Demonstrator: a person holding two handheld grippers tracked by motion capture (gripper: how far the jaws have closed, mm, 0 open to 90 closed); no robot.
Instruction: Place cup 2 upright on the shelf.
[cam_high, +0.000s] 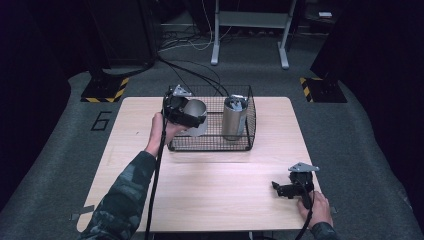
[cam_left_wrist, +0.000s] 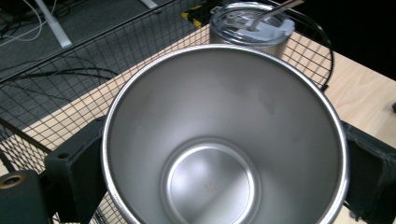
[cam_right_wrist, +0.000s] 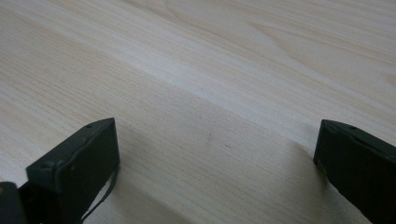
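Your left gripper has the open steel cup clamped between its fingers, one black pad on each side of the wall just under the rim. In the left gripper view you're looking straight down the mouth to the bare bottom, so the cup's long axis runs along the gripper's line of sight, and in the high view it looks tipped rather than upright.

The cup sits over the left end of the wire basket, which stands at the far middle of the table. I can't tell whether its base is touching the mesh floor yet or hanging just above it.

The thing that matters for the next move: the lidded tumbler is upright at the basket's right end, close beside your cup, with a straw poking out of its lid. From the fingers it's ahead, just past the cup's far rim. So I'd guess the cup needs to come upright and go down on the left side, keeping away from that tumbler and the basket's left wall.

Your right gripper is well apart, low over the table near the near right corner, fingers spread wide with nothing but bare wood between them. The left hand is clearly the one on the job.
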